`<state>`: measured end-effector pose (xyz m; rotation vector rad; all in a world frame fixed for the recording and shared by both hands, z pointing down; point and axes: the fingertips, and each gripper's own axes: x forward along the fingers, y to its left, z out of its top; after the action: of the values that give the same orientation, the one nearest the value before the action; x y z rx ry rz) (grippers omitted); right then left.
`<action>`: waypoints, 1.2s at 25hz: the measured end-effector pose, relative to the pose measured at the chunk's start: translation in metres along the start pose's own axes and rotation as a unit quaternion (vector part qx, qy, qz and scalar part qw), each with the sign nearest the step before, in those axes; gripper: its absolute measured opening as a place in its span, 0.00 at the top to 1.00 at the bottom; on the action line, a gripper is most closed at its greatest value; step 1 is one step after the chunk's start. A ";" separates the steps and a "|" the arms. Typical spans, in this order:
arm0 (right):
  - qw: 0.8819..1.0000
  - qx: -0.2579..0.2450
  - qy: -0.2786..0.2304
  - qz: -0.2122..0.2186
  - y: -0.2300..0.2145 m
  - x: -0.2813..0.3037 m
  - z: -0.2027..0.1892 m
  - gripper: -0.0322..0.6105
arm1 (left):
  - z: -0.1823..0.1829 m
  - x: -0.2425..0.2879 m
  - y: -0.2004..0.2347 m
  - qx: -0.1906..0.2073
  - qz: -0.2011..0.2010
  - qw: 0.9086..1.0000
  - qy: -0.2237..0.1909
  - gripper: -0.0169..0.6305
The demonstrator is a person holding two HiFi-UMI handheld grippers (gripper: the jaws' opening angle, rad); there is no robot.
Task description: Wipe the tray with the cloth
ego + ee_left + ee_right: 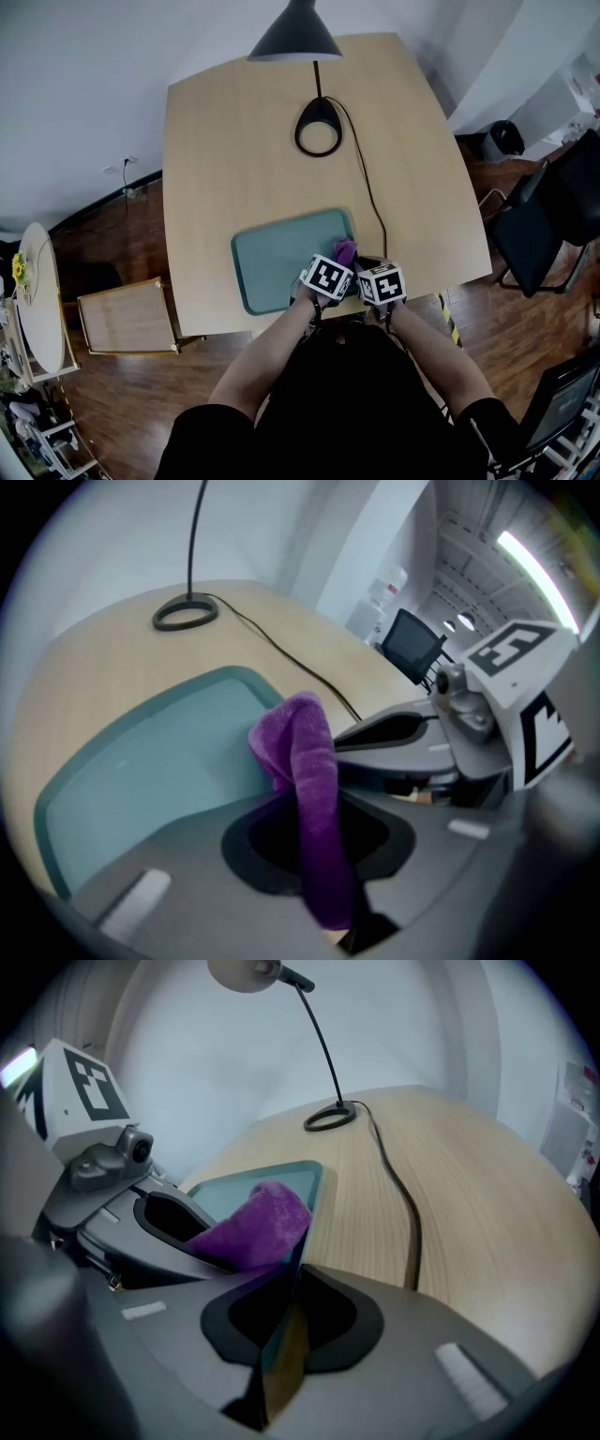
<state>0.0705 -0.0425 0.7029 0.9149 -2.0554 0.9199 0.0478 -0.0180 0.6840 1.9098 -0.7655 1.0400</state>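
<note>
Only the gripper views show my left fingers (178,864) clamped on the purple cloth (307,780) and my right fingers (403,1354) clamped on the rim of the tray (234,1183).

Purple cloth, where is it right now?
In the head view, the purple cloth is pinched in the left tool, over the teal tray's right edge near the table's front, close beside the right tool that grips that edge.

Fluffy purple cloth (305,752), smooth matt teal tray (272,258), pale wood-grain table (244,141)
</note>
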 end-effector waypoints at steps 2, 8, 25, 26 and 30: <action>1.000 0.002 0.001 0.004 0.000 0.000 -0.001 0.89 | 0.000 0.006 -0.012 -0.001 -0.019 1.000 0.007 0.82; 1.000 -0.007 0.009 0.005 -0.001 0.002 -0.004 0.89 | -0.015 -0.003 -0.007 -0.028 -0.033 0.999 0.005 0.82; 0.999 -0.027 0.023 0.007 -0.008 0.009 -0.009 0.89 | -0.182 -0.125 0.134 -0.226 0.040 0.973 -0.033 0.82; 0.999 -0.027 0.025 0.005 -0.009 0.009 -0.009 0.89 | -0.184 -0.130 0.139 -0.241 0.042 0.969 -0.045 0.82; 0.999 -0.029 0.028 -0.007 -0.012 0.009 -0.009 0.89 | -0.186 -0.133 0.140 -0.257 0.045 0.963 -0.060 0.82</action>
<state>0.0781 -0.0437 0.7188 0.8619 -2.0155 0.8635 -0.1972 0.0911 0.6807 1.5063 -1.0830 0.6909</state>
